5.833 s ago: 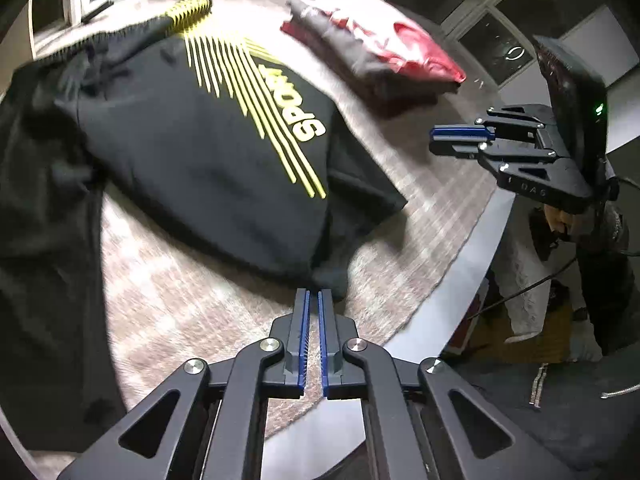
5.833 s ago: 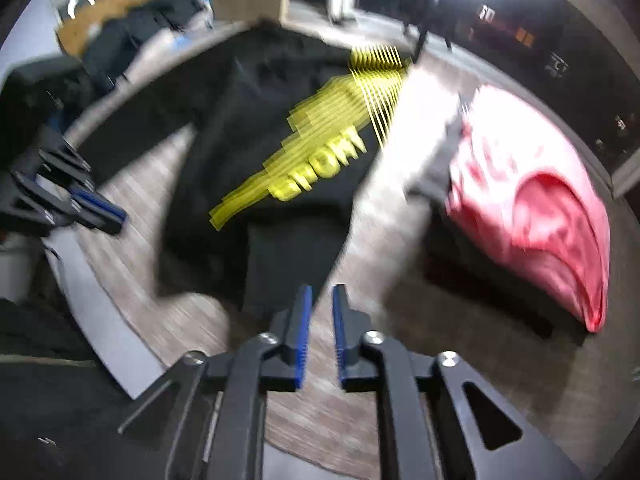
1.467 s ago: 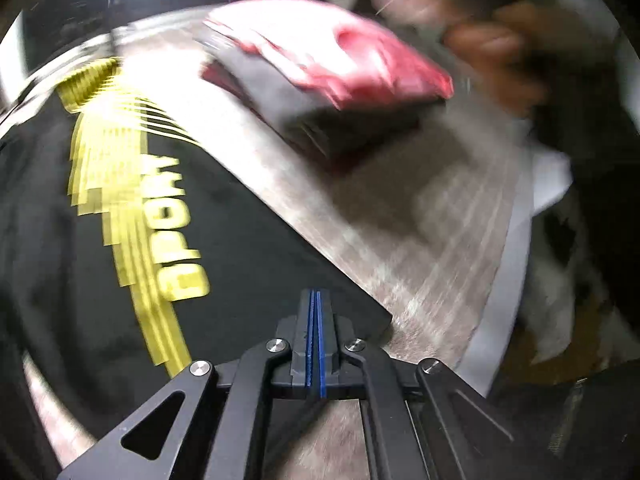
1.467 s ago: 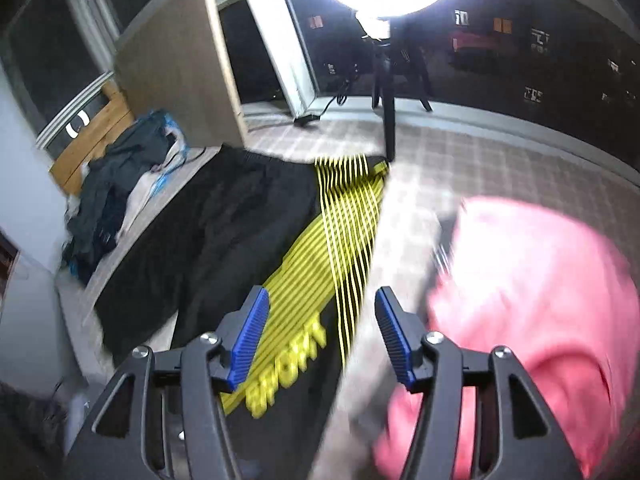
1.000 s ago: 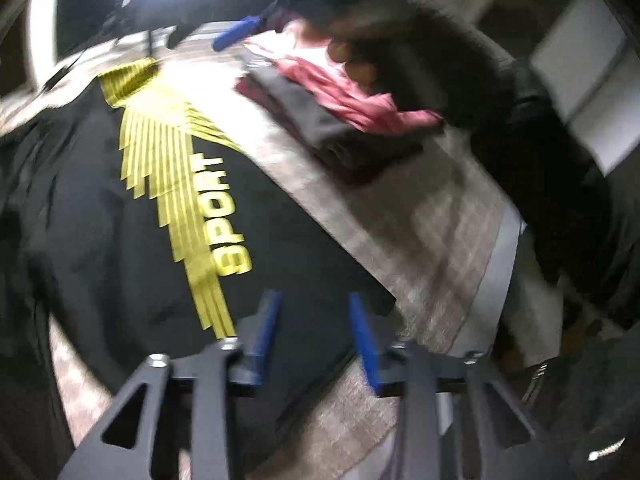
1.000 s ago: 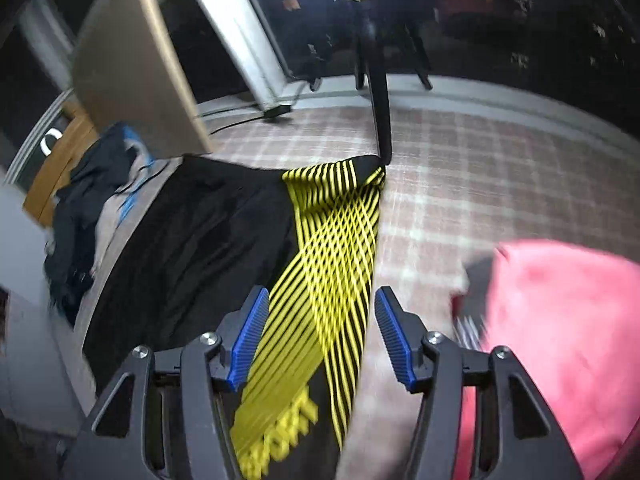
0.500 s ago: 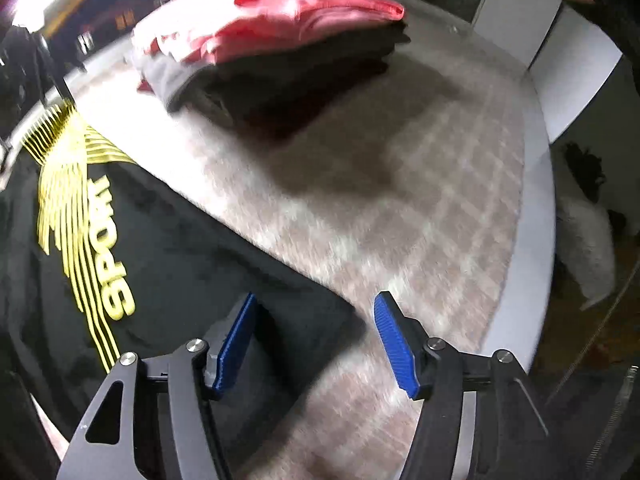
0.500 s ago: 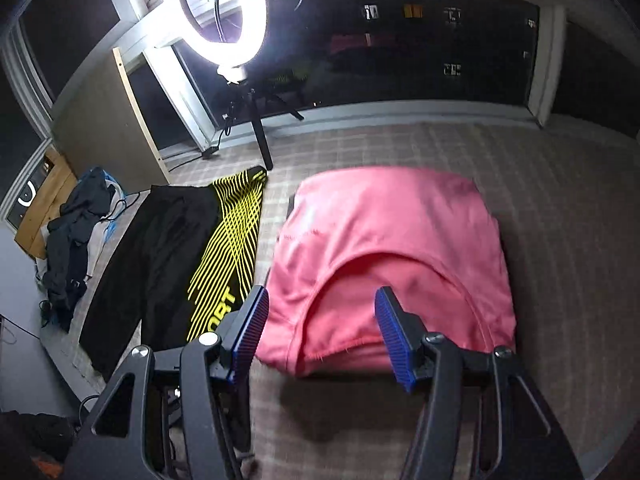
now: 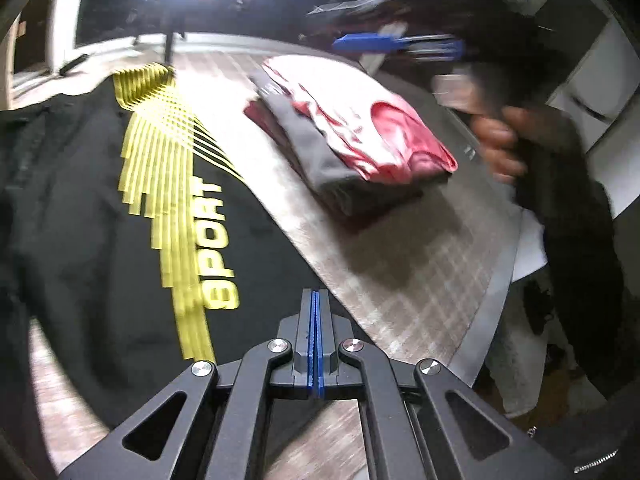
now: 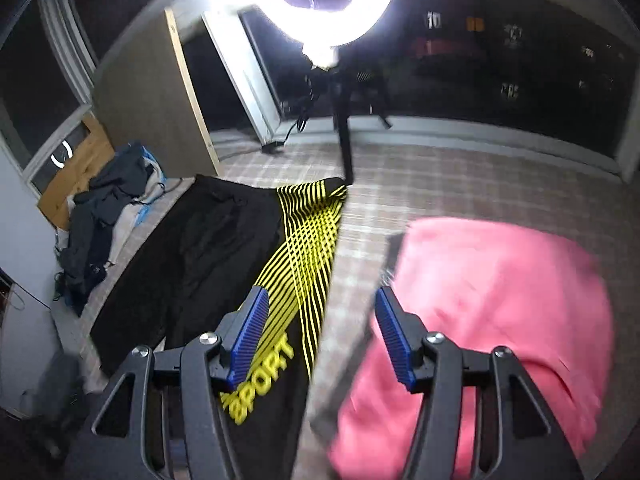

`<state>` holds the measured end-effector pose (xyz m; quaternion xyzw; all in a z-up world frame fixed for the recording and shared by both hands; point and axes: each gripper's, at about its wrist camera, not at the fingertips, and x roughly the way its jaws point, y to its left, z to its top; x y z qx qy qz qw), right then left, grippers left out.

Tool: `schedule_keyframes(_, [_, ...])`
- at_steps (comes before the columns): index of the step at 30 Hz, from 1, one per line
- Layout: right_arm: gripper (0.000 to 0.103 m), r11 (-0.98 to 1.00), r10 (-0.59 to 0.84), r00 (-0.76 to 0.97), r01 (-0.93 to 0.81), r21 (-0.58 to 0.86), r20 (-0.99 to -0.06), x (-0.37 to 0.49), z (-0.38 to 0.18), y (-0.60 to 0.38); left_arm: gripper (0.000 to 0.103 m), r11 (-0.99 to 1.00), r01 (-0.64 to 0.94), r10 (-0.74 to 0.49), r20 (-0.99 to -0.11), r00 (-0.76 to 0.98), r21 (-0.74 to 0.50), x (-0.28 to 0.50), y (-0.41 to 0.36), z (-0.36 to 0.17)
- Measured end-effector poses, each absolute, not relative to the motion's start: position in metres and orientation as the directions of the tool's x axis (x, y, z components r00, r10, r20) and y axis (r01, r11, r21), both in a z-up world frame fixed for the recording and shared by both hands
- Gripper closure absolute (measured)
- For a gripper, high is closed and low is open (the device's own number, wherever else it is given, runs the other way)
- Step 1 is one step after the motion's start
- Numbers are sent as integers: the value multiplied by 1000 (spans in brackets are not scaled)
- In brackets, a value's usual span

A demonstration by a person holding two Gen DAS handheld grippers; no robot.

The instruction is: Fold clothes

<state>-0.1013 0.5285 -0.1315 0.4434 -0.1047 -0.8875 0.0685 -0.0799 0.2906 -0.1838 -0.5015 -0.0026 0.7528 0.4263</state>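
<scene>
A black T-shirt point(image 9: 100, 220) with yellow stripes and the word SPORT lies spread on the checked tablecloth point(image 9: 420, 264); it also shows in the right wrist view point(image 10: 192, 248). My left gripper point(image 9: 315, 304) is shut at the shirt's near hem corner, apparently pinching the black cloth. My right gripper point(image 10: 320, 320) is open and empty, held above the table between the shirt's striped part and the pink pile. It also appears blurred in the left wrist view point(image 9: 392, 42).
A folded stack with a pink garment on top point(image 9: 360, 136) sits right of the shirt, also in the right wrist view point(image 10: 492, 320). A ring light on a stand point(image 10: 332, 0) is at the far edge. Dark clothes point(image 10: 100, 216) are heaped at the left. The table's edge point(image 9: 496, 300) is at right.
My left gripper was open half a second ago and is now shut at the shirt's hem. My right gripper has swung left from over the pink pile toward the shirt.
</scene>
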Motion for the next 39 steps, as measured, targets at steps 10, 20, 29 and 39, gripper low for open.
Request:
schedule_keyframes(10, [48, -980, -187, -524, 37, 197, -831, -103, -142, 514, 45, -534, -829, 450, -886, -109, -168, -12, 365, -219])
schedule_keyframes(20, [48, -977, -128, -537, -77, 200, -834, -46, -135, 565, 98, -566, -820, 378, -910, -169, -83, -25, 375, -238])
schedule_keyframes(29, [48, -968, -177, -573, -45, 246, -800, -55, -127, 567, 98, -629, -673, 571, -818, -61, -389, -57, 317, -204])
schedule_keyframes(39, [48, -957, -230, -564, -16, 289, -793, -166, -152, 517, 98, -658, -622, 634, -758, -153, -425, -53, 242, -151])
